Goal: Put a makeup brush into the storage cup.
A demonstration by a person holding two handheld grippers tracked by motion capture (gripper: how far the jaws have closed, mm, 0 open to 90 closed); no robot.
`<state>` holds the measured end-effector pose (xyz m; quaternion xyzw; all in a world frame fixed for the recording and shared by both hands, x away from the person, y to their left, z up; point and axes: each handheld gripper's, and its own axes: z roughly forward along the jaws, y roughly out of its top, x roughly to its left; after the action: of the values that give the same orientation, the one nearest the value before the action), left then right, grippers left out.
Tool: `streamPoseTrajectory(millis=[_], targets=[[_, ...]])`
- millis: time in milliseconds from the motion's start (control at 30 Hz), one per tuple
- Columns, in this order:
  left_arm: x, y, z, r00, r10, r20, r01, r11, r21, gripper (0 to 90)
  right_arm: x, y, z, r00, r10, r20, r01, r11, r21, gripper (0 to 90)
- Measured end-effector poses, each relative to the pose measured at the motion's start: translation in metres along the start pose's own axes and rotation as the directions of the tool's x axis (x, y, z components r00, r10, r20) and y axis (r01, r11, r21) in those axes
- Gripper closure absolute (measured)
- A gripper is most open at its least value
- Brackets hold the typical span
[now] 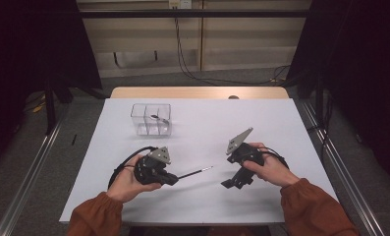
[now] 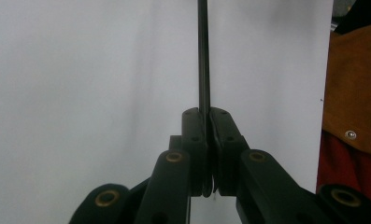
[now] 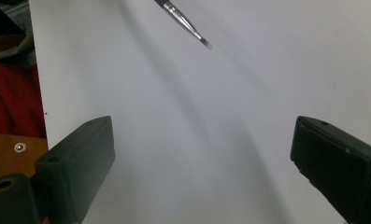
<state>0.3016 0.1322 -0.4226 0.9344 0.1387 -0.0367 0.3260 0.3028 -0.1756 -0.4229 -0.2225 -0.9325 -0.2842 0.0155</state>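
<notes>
A thin black paintbrush (image 1: 195,172) with a metal ferrule and a small tip is clamped in my left gripper (image 1: 175,179) and points right, just above the white table (image 1: 207,123). In the left gripper view the jaws of the left gripper (image 2: 206,114) are shut on the brush handle (image 2: 203,56), which runs straight ahead. My right gripper (image 1: 232,183) stands to the right of the brush tip, angled down and left toward the table. In the right gripper view the right gripper (image 3: 202,154) is wide open with nothing between its fingers, and the brush tip (image 3: 185,23) lies ahead.
A clear plastic box (image 1: 151,119) with compartments stands at the back left of the table, a small dark item inside it. Orange sleeves (image 1: 320,209) reach in from the near edge. Dark curtains and metal rails flank the table.
</notes>
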Motion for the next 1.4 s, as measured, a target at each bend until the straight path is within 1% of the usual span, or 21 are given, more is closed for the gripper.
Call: streamPoseTrajectory(millis=[100, 200, 233, 267, 300, 367, 467, 533, 633, 700, 733, 800, 833, 1000, 1067, 1100, 1133, 1167, 1233, 1300, 1400], targets=[[-0.001, -0.003, -0.001, 0.9997, -0.024, -0.005, 0.023, 0.9992, -0.031, 85.5, 0.001, -0.004, 0.000, 0.9999, 0.016, 0.007, -0.016, 1.000, -0.009, 6.2], [0.000, -0.007, -0.003, 0.9993, -0.034, -0.013, 0.033, 0.9985, -0.044, 85.5, 0.001, -0.010, -0.001, 0.9995, 0.025, 0.019, -0.025, 0.999, -0.034, 6.4], [0.001, -0.008, -0.004, 0.9995, -0.028, -0.015, 0.027, 0.9987, -0.043, 85.5, 0.000, -0.012, -0.001, 0.9994, 0.025, 0.026, -0.024, 0.999, -0.042, 6.7], [0.000, -0.010, -0.004, 0.9990, -0.041, -0.018, 0.040, 0.9976, -0.057, 85.5, 0.001, -0.014, -0.001, 0.9991, 0.034, 0.027, -0.032, 0.998, -0.051, 7.0], [0.001, -0.011, -0.005, 0.9991, -0.038, -0.016, 0.037, 0.9977, -0.057, 85.5, 0.001, -0.015, -0.001, 0.9991, 0.036, 0.023, -0.035, 0.998, -0.058, 7.0], [0.001, -0.014, -0.005, 0.9985, -0.054, -0.011, 0.053, 0.9953, -0.080, 85.5, 0.002, -0.018, -0.002, 0.9990, 0.042, 0.017, -0.041, 0.997, -0.065, 7.0], [0.002, -0.016, -0.005, 0.9985, -0.054, -0.011, 0.053, 0.9950, -0.085, 85.5, 0.004, -0.021, -0.002, 0.9989, 0.043, 0.019, -0.041, 0.996, -0.079, 7.0], [0.001, -0.018, -0.004, 0.9974, -0.072, -0.006, 0.071, 0.9917, -0.108, 85.5, 0.004, -0.023, -0.002, 0.9988, 0.044, 0.023, -0.041, 0.995, -0.096, 7.1], [0.001, -0.020, -0.006, 0.9975, -0.071, -0.004, 0.070, 0.9901, -0.122, 85.5, 0.004, -0.025, -0.003, 0.9975, 0.065, 0.029, -0.060, 0.989, -0.134, 7.8], [0.001, -0.022, -0.006, 0.9964, -0.084, 0.003, 0.084, 0.9867, -0.139, 85.5, 0.003, -0.025, -0.002, 0.9965, 0.075, 0.037, -0.068, 0.985, -0.158, 7.9], [0.001, -0.023, -0.007, 0.9966, -0.082, 0.000, 0.081, 0.9872, -0.137, 85.5, 0.003, -0.026, -0.001, 0.9959, 0.086, 0.026, -0.081, 0.983, -0.168, 7.9], [0.001, -0.026, -0.006, 0.9955, -0.094, 0.012, 0.095, 0.9835, -0.154, 85.5, 0.003, -0.026, -0.001, 0.9951, 0.096, 0.022, -0.091, 0.980, -0.177, 7.9], [0.000, -0.027, -0.007, 0.9958, -0.091, 0.005, 0.091, 0.9842, -0.152, 85.5, 0.004, -0.027, -0.001, 0.9957, 0.090, 0.023, -0.084, 0.979, -0.186, 7.8], [-0.001, -0.028, -0.006, 0.9951, -0.099, 0.000, 0.097, 0.9791, -0.179, 85.5, 0.006, -0.030, 0.000, 0.9956, 0.093, 0.011, -0.089, 0.976, -0.201, 7.4], [-0.001, -0.028, -0.005, 0.9955, -0.094, 0.009, 0.094, 0.9764, -0.194, 85.5, 0.007, -0.031, 0.002, 0.9960, 0.084, 0.030, -0.076, 0.975, -0.210, 7.3], [-0.001, -0.028, -0.005, 0.9961, -0.088, 0.000, 0.086, 0.9775, -0.192, 85.5, 0.008, -0.031, 0.002, 0.9962, 0.078, 0.039, -0.068, 0.974, -0.216, 7.3], [-0.001, -0.028, -0.004, 0.9951, -0.099, -0.006, 0.096, 0.9748, -0.202, 85.4, 0.008, -0.031, 0.003, 0.9962, 0.078, 0.039, -0.068, 0.973, -0.222, 7.1], [-0.001, -0.029, -0.003, 0.9951, -0.098, 0.002, 0.097, 0.9733, -0.208, 85.4, 0.008, -0.031, 0.004, 0.9958, 0.080, 0.044, -0.068, 0.971, -0.228, 7.0], [0.000, -0.029, -0.003, 0.9958, -0.092, -0.004, 0.089, 0.9734, -0.211, 85.4, 0.009, -0.031, 0.006, 0.9957, 0.075, 0.053, -0.060, 0.969, -0.239, 6.9], [0.000, -0.030, -0.003, 0.9956, -0.094, -0.005, 0.090, 0.9700, -0.226, 85.4, 0.010, -0.030, 0.006, 0.9960, 0.070, 0.056, -0.054, 0.968, -0.244, 5.9], [0.000, -0.030, -0.003, 0.9955, -0.088, -0.035, 0.077, 0.9678, -0.240, 85.4, 0.012, -0.031, 0.008, 0.9965, 0.070, 0.045, -0.056, 0.965, -0.257, 5.1]])
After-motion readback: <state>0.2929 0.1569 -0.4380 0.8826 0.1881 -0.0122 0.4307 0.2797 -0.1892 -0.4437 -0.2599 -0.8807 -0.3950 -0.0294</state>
